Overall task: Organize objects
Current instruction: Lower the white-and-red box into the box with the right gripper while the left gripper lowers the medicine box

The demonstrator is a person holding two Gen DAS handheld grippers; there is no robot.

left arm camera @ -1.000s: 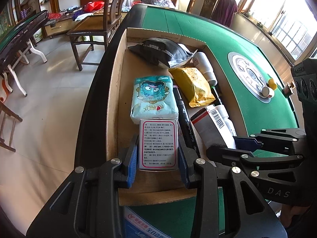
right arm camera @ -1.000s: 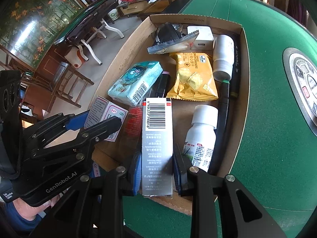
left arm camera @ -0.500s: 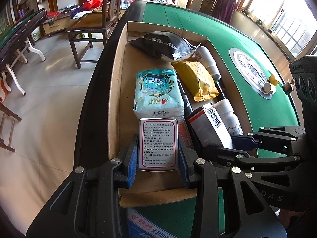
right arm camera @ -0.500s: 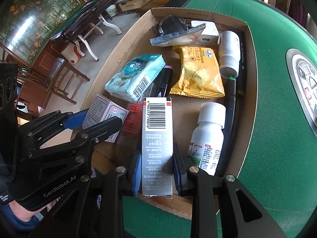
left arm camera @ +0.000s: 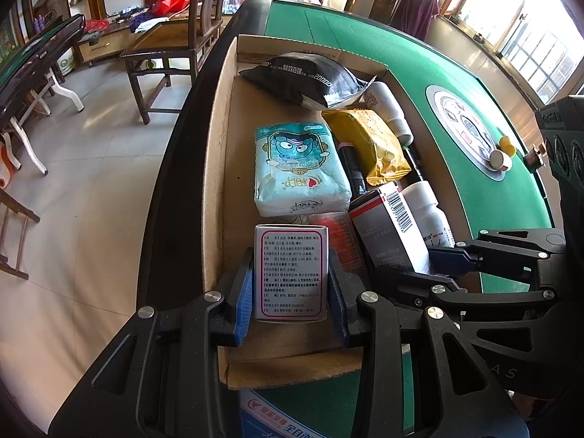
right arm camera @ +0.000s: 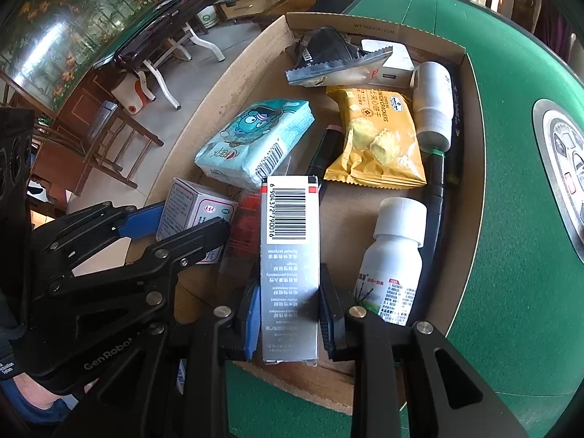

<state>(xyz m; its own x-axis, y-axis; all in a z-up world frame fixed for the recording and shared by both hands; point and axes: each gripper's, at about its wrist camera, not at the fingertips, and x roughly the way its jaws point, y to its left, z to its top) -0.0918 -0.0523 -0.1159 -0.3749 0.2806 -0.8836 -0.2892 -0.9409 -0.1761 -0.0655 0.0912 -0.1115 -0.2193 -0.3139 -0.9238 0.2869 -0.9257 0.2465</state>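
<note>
My left gripper (left arm camera: 291, 294) is shut on a small white medicine box with a pink border (left arm camera: 291, 272), held over the near end of an open cardboard tray (left arm camera: 213, 182). Beside it, my right gripper (right arm camera: 290, 315) is shut on a tall grey box with a barcode (right arm camera: 290, 255), also above the tray's near end. The left gripper (right arm camera: 175, 224) with its medicine box (right arm camera: 189, 211) shows at the left of the right wrist view. The right gripper (left arm camera: 449, 259) and grey box (left arm camera: 387, 230) show at the right of the left wrist view.
In the tray lie a teal tissue pack (left arm camera: 297, 168), a yellow cracker bag (right arm camera: 376, 142), a black pouch (left arm camera: 303, 76), a white bottle (right arm camera: 394, 266), a second white bottle (right arm camera: 432, 102), black markers (right arm camera: 436, 197). The tray sits on a green felt table (right arm camera: 511, 146); a wooden chair (left arm camera: 171, 43) stands beyond.
Both grippers keep their grip on their boxes. The tray contents have drifted slightly nearer and lower in both views.
</note>
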